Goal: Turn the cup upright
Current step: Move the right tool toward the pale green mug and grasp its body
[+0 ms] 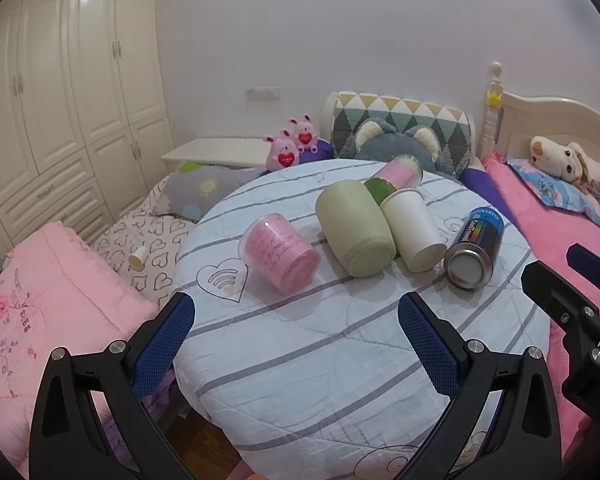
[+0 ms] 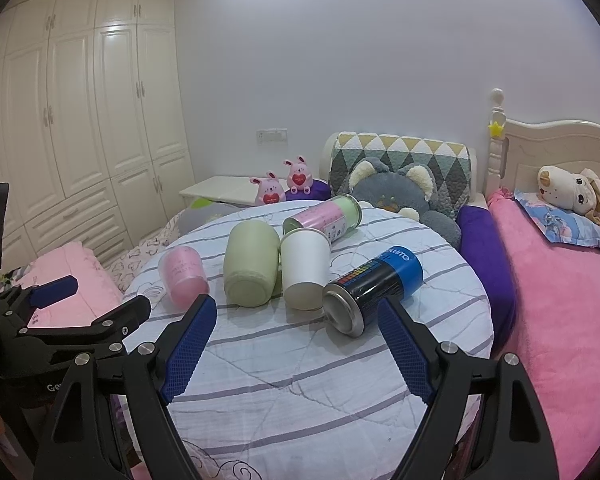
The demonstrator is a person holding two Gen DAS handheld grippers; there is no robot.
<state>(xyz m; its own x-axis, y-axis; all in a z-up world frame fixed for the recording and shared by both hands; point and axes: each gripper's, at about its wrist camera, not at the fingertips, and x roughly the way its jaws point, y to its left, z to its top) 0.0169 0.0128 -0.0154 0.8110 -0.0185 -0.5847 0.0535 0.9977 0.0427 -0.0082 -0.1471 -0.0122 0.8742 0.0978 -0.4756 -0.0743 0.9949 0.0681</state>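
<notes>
Honestly, both my left gripper (image 1: 296, 344) and right gripper (image 2: 296, 350) gaped empty while the white paper cup (image 2: 305, 268) lay at twelve o'clock, wedged between the green cup (image 2: 250, 266) and the spray can (image 2: 374, 288), which a clumsy grab might roll.

Brightness: even indoor light, moderately bright, cool violet cast.
Source: overhead; bright patch at top centre of the right wrist view.
Glare: sheen on wardrobe (image 1: 76, 92) doors, upper left.
Shadows: soft, short, under the cups.
Distortion: strong fisheye bowing; black vignette at corners.
Focus: sharp centrally, softer at edges.
</notes>
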